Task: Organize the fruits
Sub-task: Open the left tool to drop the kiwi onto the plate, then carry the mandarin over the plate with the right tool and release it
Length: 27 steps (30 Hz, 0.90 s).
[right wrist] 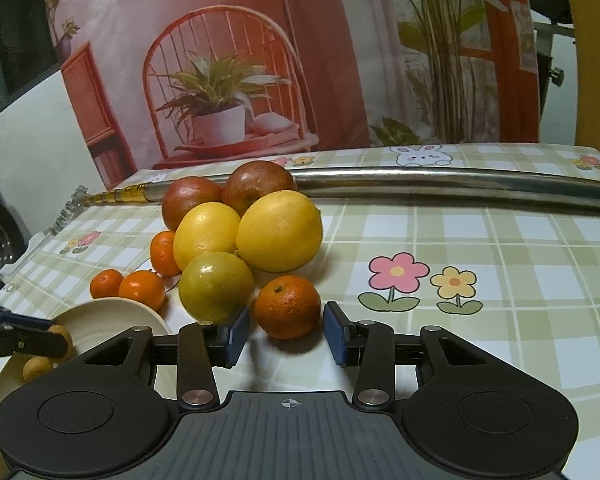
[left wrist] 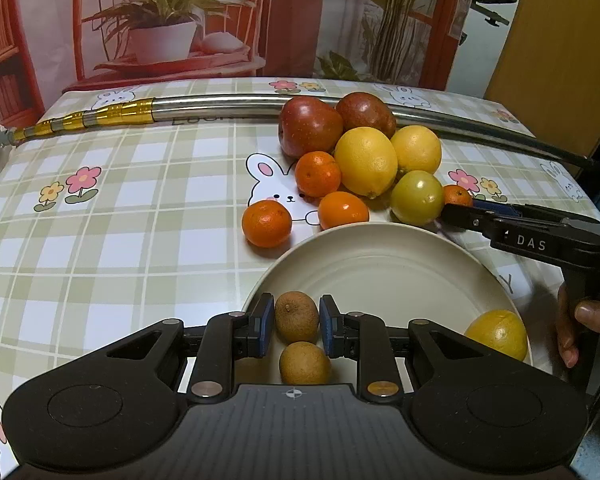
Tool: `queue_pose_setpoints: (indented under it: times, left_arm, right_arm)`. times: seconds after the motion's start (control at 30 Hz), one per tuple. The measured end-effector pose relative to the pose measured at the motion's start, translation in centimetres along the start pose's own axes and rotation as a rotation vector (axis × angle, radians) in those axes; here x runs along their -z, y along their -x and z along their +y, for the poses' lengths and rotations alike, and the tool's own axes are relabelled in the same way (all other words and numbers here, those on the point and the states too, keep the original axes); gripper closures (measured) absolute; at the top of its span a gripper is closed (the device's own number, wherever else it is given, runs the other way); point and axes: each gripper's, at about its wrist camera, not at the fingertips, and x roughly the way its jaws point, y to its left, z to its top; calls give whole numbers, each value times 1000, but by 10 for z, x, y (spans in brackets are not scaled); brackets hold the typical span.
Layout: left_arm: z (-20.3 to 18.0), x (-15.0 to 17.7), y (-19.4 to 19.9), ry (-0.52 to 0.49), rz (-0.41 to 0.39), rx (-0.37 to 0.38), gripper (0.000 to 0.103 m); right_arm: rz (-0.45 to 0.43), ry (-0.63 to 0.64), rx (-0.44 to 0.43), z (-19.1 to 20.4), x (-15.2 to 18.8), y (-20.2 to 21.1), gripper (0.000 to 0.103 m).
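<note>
Gripping brown fruit (left wrist: 296, 322), left tongs (left wrist: 296, 326); right tongs (right wrist: 286, 330) open around tangerine (right wrist: 287, 306).

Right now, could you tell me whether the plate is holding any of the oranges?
No, the plate holds only two brown fruits and one yellow fruit.

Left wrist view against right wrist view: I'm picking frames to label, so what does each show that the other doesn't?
Only the left wrist view: a yellow fruit on the plate, and a hand. Only the right wrist view: the right gripper, jaws open with gaps either side of a small orange. Both: the fruit pile, the steel pole, the left gripper shut on a brown fruit.
</note>
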Motion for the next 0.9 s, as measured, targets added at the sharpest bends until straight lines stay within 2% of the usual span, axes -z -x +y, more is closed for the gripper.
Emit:
queue_pose_setpoints:
  times: [0.17,0.6,0.9]
  left_arm:
    - [0,0,0,2,-1,-2,77]
    - [1,3,3,25,-7,-6,77]
    - [8,6,1,92,-8,35,77]
  right_arm:
    - [-9,-5,-1,-1,0,0,69]
    - [-33,-11,-4,-1,0,5,71]
    - [-36,-31,17,3,4,22,71]
